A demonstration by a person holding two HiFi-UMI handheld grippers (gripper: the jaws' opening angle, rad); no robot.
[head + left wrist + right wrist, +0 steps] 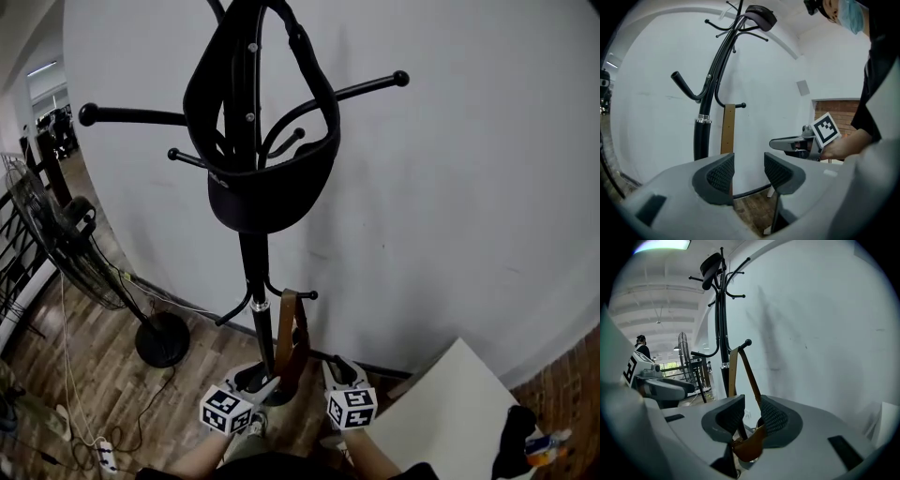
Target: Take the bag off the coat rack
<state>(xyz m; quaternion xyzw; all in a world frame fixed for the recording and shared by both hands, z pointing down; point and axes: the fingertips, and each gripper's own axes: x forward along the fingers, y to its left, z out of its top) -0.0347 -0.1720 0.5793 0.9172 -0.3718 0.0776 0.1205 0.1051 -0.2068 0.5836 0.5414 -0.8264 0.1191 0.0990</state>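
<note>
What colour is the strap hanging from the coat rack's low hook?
Brown, like tan leather. The strap shows best in the right gripper view.

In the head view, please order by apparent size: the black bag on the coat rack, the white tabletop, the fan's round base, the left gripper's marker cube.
1. black bag, though likely nearest the camera.
2. white tabletop, partly cut off.
3. fan base and marker cube look alike; unranked.
</note>
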